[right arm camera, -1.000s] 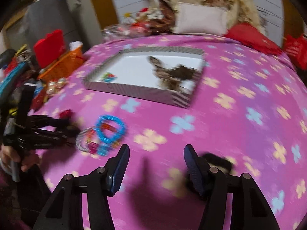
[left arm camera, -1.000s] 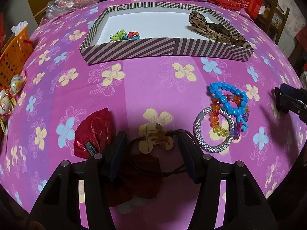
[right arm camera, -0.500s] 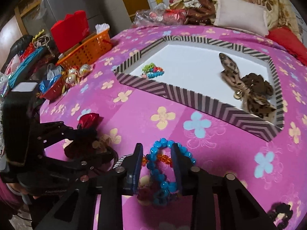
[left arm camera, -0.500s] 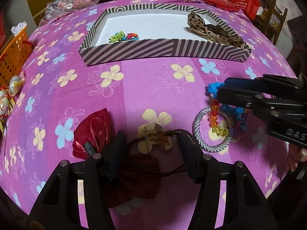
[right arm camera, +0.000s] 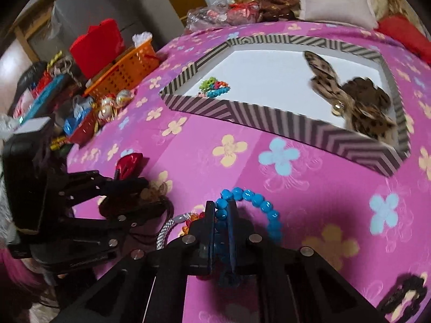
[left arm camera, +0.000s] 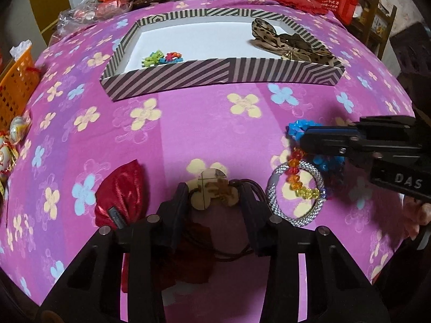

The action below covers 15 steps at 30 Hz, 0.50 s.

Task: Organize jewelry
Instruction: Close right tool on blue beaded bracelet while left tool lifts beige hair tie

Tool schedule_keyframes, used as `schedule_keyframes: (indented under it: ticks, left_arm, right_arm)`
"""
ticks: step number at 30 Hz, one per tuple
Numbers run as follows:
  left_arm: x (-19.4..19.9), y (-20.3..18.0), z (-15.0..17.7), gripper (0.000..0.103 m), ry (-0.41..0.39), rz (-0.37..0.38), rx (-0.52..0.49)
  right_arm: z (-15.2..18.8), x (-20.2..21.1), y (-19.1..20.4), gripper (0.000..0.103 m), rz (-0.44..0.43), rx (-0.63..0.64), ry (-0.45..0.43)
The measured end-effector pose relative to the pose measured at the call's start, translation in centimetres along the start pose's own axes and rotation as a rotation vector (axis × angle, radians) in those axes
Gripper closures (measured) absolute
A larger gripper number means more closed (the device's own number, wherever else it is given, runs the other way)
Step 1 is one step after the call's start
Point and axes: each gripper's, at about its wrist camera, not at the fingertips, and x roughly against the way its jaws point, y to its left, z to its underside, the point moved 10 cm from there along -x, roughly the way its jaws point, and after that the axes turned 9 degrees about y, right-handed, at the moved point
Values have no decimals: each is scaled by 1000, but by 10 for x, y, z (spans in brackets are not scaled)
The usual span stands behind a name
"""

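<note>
Pink flowered cloth covers the whole work surface, with cushions and clutter piled behind it. On it, the right gripper has its fingers pinched nearly together on a blue bead bracelet; part of the loop runs between the fingers and the rest arcs out to the right on the cloth. Just left of it lie a silver braided bangle and a strand of orange and yellow beads crossing it. The left gripper stands spread apart, its fingers either side of a beige flower-shaped pendant on a dark cord, not touching it as far as the view tells. A red satin pouch lies beside its left finger. Farther back sits a striped tray with a white floor, holding small coloured flower beads near its front left corner and a leopard-print bow at its right side. An orange basket stands off the cloth's left edge.
</note>
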Motion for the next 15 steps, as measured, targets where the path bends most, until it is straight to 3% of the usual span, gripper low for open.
schedule_keyframes:
  ticks: [15]
  left_arm:
    - [39,10,-11,65,-77,35,90]
  right_arm:
    - [-1,74,-3,95,-145,-105,-148]
